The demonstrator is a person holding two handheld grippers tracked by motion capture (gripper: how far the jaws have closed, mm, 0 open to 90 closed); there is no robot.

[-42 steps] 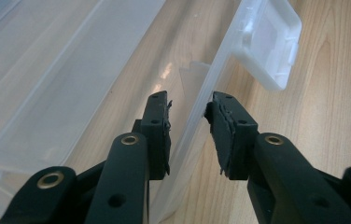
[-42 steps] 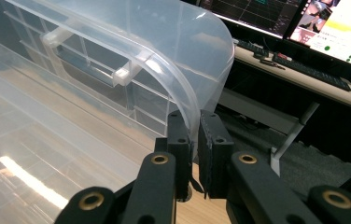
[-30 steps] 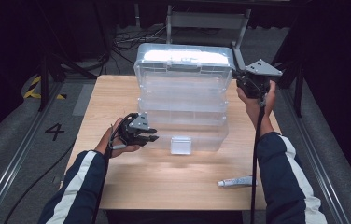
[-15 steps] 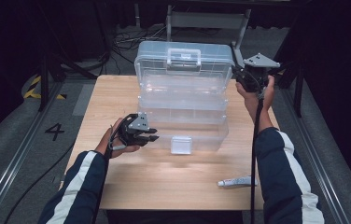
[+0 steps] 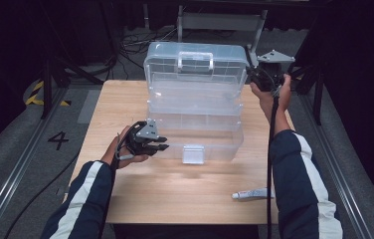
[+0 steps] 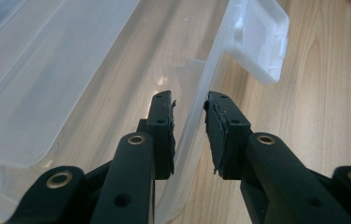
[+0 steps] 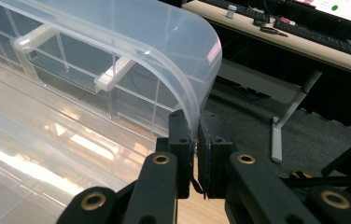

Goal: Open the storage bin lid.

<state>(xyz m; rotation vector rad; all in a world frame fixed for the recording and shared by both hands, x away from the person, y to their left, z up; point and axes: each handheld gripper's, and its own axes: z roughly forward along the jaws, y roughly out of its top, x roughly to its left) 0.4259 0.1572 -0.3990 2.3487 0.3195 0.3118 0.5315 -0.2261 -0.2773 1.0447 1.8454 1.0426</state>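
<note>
A clear plastic box (image 5: 195, 124) with stepped trays stands on the wooden table (image 5: 185, 194). Its domed lid (image 5: 195, 64) is raised and stands nearly upright at the back, its handle (image 5: 195, 60) facing me. My right gripper (image 5: 252, 74) is at the lid's right corner; in the right gripper view, the gripper (image 7: 194, 123) is shut on the lid's curved edge (image 7: 197, 93). My left gripper (image 5: 162, 144) is at the box's front left; in the left gripper view, the gripper (image 6: 190, 109) is shut on the front wall (image 6: 201, 84), one jaw inside the box. The front latch (image 6: 257, 42) hangs loose.
A small white tube (image 5: 252, 193) lies near the table's front right edge. Dark floor, rails and a metal stand (image 5: 220, 20) surround the table. A desk with keyboards (image 7: 304, 37) shows beyond the lid.
The lid has swung further up and back with my right gripper, so its handle now faces me. My left gripper has stayed in place on the front wall.
</note>
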